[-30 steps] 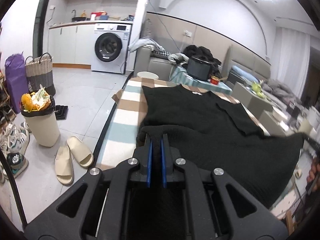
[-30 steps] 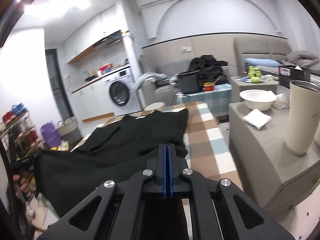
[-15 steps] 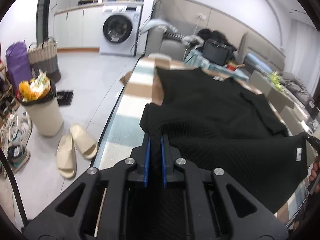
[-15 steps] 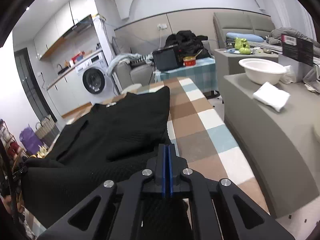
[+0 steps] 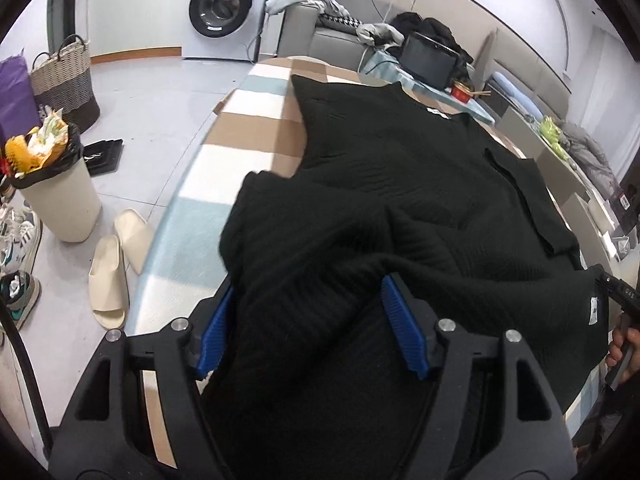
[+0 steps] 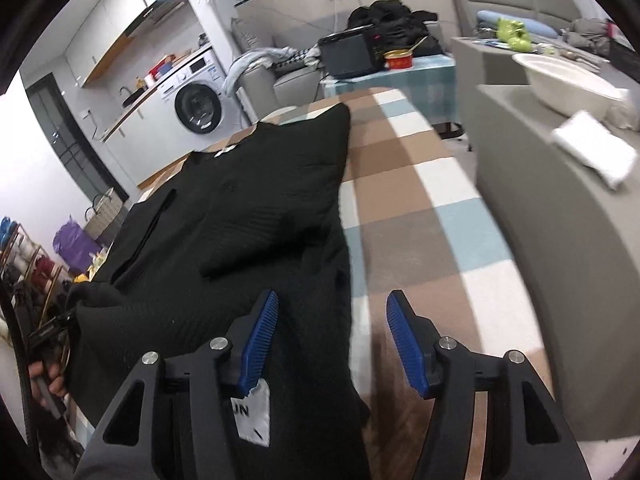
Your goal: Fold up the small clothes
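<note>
A black knit garment (image 5: 400, 184) lies spread on a checked brown, white and pale blue tablecloth (image 5: 248, 132), collar end far from me. Its near hem is folded up over the body. My left gripper (image 5: 304, 312) is open, blue pads apart, with the folded hem lying loose between them. My right gripper (image 6: 332, 328) is also open over the garment's right hem corner (image 6: 304, 320), where a white label (image 6: 252, 416) shows by the left finger. The garment (image 6: 260, 208) shows in the right wrist view too.
Left of the table on the floor stand a full bin (image 5: 56, 192), slippers (image 5: 116, 264) and shoes. A grey cabinet (image 6: 560, 240) with a white bowl (image 6: 568, 80) and cloth stands right of the table. A washing machine (image 5: 224, 4) and sofa are behind.
Both grippers were shut on the garment's hem and carried it forward over the body. Now both have opened and let the hem go.
</note>
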